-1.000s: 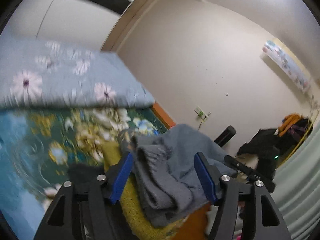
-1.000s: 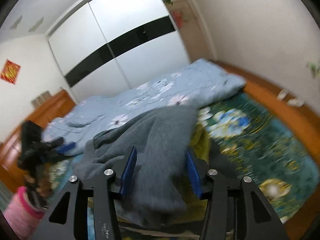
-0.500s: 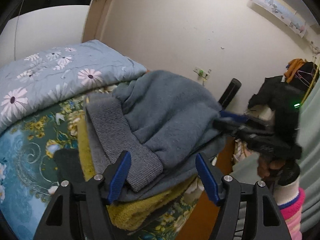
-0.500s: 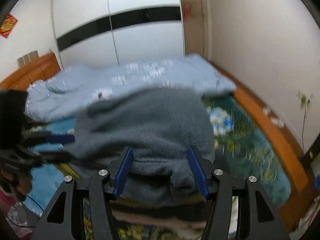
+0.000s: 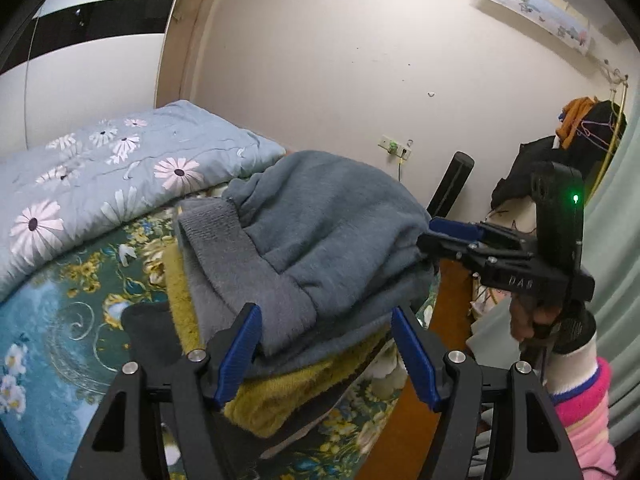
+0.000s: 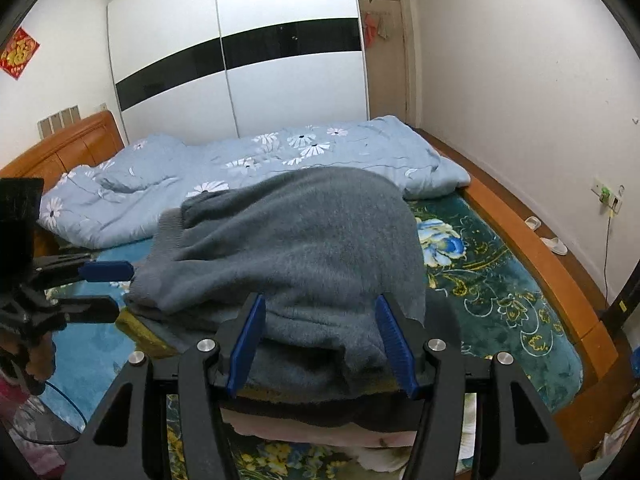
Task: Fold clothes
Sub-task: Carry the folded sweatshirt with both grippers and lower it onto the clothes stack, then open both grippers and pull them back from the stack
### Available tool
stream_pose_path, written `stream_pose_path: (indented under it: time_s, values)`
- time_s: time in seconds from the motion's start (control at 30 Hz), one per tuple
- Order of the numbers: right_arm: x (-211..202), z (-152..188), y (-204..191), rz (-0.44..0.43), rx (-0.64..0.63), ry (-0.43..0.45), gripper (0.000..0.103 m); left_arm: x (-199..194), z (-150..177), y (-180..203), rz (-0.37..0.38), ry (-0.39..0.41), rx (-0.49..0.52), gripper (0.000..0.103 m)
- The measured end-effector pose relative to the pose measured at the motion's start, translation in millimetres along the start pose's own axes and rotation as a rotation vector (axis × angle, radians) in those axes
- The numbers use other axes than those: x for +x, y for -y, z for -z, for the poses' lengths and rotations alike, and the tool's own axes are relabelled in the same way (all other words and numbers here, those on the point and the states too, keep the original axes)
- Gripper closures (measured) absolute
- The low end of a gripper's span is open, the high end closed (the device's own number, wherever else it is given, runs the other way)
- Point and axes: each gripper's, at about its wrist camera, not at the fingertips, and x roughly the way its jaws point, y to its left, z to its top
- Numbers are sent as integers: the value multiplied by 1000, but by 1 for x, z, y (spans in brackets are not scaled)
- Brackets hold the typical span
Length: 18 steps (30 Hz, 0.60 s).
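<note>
Since a second ago the grey sweater [image 5: 320, 232] has gone from hanging in the tongs to lying folded on the clothes stack [image 5: 280, 396] at the bed's foot. The right tongs [image 6: 320, 340] have just been opening; the left tongs [image 5: 326, 350] gape too, and neither grips. Best withdraw both straight back, without snagging the cloth.

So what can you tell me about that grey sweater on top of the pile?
The grey fleecy sweater lies folded in a rounded heap on a mustard-yellow towel-like garment, on the floral bedspread. A ribbed knit band shows at one end. Both grippers sit at its edges with pads apart, not pinching it.
</note>
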Motion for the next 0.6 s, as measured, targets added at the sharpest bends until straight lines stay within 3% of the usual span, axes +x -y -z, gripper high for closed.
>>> stream_pose_path:
  time_s: [0.17, 0.37, 0.5, 0.6]
  values:
    - [-4, -3, -2, 11, 1, 7, 44, -16, 4, -12, 0, 32, -35, 32]
    - [-10, 1, -5, 25, 11, 15, 44, -28, 16, -20, -52, 35, -14, 32]
    - [-32, 13, -19, 71, 15, 72, 44, -45, 31, -24, -73, 59, -19, 31]
    - [-49, 42, -51, 117, -29, 141, 36, -55, 47, -24, -110, 93, -9, 21]
